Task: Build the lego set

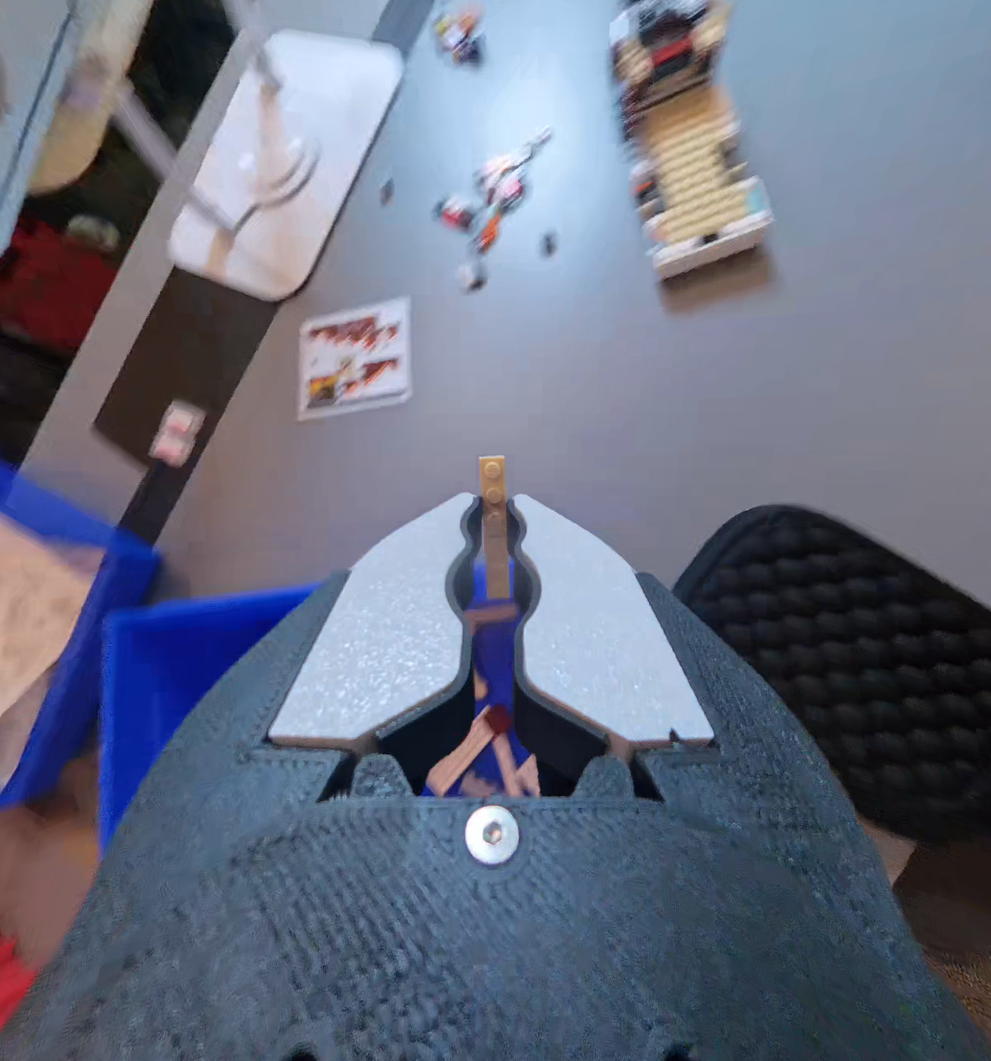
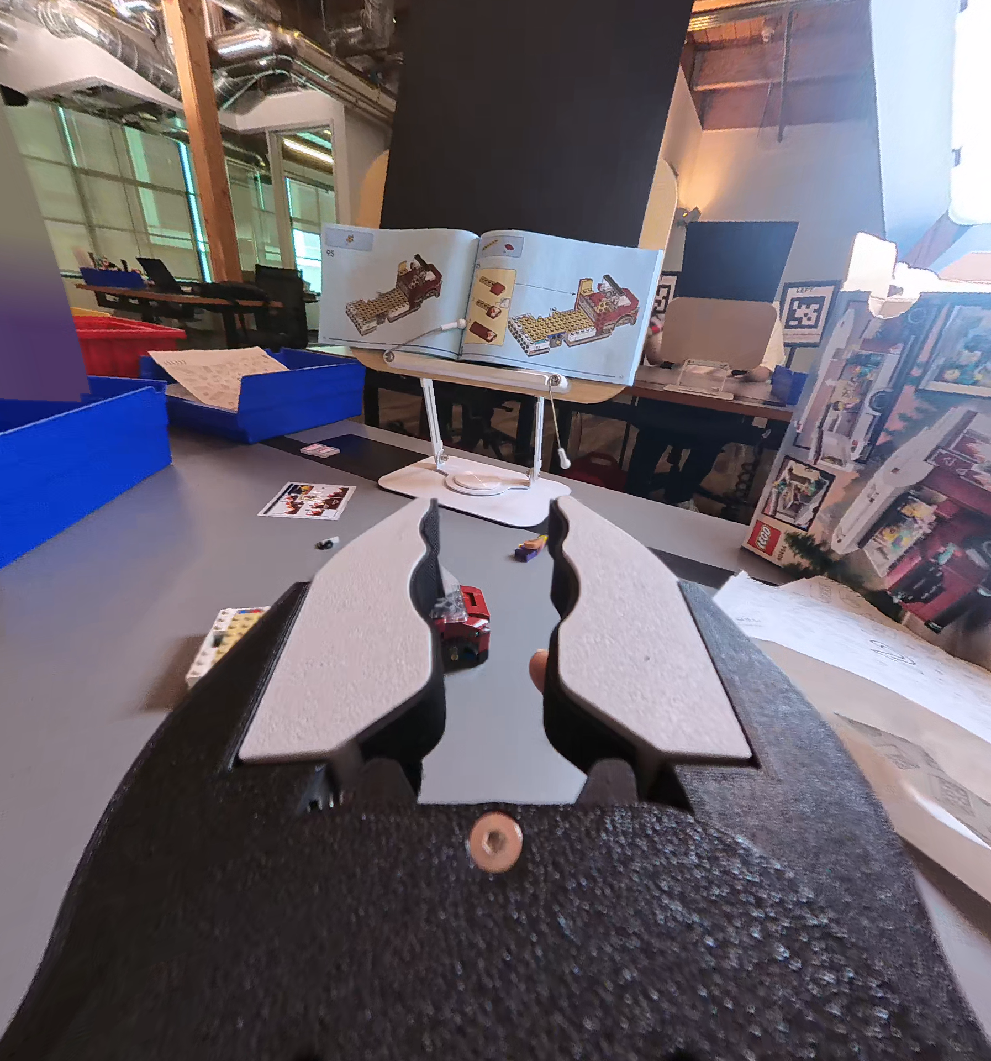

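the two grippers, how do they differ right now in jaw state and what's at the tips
The left gripper is nearly shut, pads pressed on a thin tan studded plate that pokes past its tips; the right gripper stands wide open and holds nothing. Left hangs above a blue bin; right is low over the grey table, a small red brick assembly below its fingers. Both share black bodies and pale fingers.

Place: open-plan office workshop.
Evidence ahead of tongs: exposed silver ceiling ducts [image 2: 286,46], wooden desks [image 2: 183,298], blue plastic parts bins [image 2: 63,459], grey worktable [image 2: 108,603].
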Available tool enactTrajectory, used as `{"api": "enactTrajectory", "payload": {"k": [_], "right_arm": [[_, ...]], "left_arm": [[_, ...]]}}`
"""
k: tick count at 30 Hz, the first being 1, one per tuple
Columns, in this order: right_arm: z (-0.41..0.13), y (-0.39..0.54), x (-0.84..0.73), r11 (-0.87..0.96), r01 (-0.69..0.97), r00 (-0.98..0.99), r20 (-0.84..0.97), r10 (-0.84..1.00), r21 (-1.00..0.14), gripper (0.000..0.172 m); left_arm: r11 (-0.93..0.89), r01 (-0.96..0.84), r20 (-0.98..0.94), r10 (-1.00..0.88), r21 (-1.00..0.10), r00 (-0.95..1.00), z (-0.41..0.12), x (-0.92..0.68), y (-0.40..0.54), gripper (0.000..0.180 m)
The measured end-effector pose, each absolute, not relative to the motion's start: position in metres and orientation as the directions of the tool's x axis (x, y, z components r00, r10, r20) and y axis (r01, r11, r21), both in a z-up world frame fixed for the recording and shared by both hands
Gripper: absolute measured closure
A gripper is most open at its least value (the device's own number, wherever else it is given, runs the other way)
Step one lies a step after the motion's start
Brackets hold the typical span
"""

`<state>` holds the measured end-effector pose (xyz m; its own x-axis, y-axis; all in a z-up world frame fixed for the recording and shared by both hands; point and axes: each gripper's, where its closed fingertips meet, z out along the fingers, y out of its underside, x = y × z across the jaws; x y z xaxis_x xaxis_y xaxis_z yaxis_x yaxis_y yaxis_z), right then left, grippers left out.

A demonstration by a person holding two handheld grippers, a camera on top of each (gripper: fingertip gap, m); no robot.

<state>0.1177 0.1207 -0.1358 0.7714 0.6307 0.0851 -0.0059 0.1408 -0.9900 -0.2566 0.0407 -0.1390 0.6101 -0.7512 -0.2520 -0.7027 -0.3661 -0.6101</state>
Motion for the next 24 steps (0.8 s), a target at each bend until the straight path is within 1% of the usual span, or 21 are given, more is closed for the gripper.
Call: {"api": "enactTrajectory", "payload": {"k": [2,4,6,9,11,13,14,15,17,19,21,24], "right_arm": [[-0.137,0.116,0.112,0.136,-0.011,0.754,0.081,0.651,-0.991,0.135],[-0.136,0.111,0.108,0.143,-0.005,0.740,0.092,0.667,-0.990,0.136],[-0.135,0.107,0.103,0.143,0.011,0.725,0.107,0.681,-0.990,0.136],[-0.133,0.097,0.095,0.147,0.047,0.694,0.138,0.706,-0.988,0.137],[-0.134,0.091,0.091,0.160,0.090,0.682,0.178,0.709,-0.983,0.137],[-0.138,0.084,0.091,0.162,0.122,0.673,0.202,0.711,-0.979,0.137],[-0.141,0.081,0.091,0.161,0.131,0.670,0.207,0.713,-0.978,0.137],[-0.145,0.079,0.092,0.156,0.137,0.667,0.208,0.716,-0.978,0.137],[-0.154,0.076,0.094,0.134,0.153,0.663,0.202,0.721,-0.979,0.137],[-0.162,0.075,0.097,0.113,0.157,0.659,0.190,0.728,-0.981,0.137],[-0.168,0.075,0.098,0.089,0.155,0.651,0.170,0.740,-0.984,0.137],[-0.182,0.071,0.090,0.025,0.178,0.586,0.126,0.801,-0.984,0.139]], "left_arm": [[-0.292,-0.721,-0.180,-0.847,-0.628,0.500,-0.152,-0.199,0.030,0.172],[-0.227,-0.746,-0.100,-0.926,-0.626,0.365,-0.183,-0.142,0.016,0.172],[-0.158,-0.788,-0.036,-0.974,-0.595,0.223,-0.222,-0.094,0.003,0.172],[-0.059,-0.843,0.007,-0.998,-0.535,0.066,-0.271,-0.044,-0.005,0.172],[-0.017,-0.862,0.031,-1.000,-0.507,0.002,-0.291,-0.019,-0.007,0.172],[0.036,-0.874,0.010,-0.999,-0.484,-0.047,-0.303,-0.002,-0.005,0.172],[0.041,-0.859,0.017,-0.998,-0.510,-0.057,-0.301,0.008,-0.005,0.172],[0.039,-0.860,0.021,-0.998,-0.509,-0.058,-0.302,0.012,-0.003,0.171],[0.048,-0.856,-0.005,-0.999,-0.515,-0.052,-0.298,0.018,0.005,0.158],[0.020,-0.822,-0.006,-1.000,-0.568,-0.020,-0.286,0.021,0.011,0.152],[-0.034,-0.783,-0.011,-0.999,-0.621,0.052,-0.273,0.017,0.022,0.148],[-0.125,-0.754,-0.051,-0.977,-0.645,0.205,-0.266,-0.009,0.045,0.144]]}}
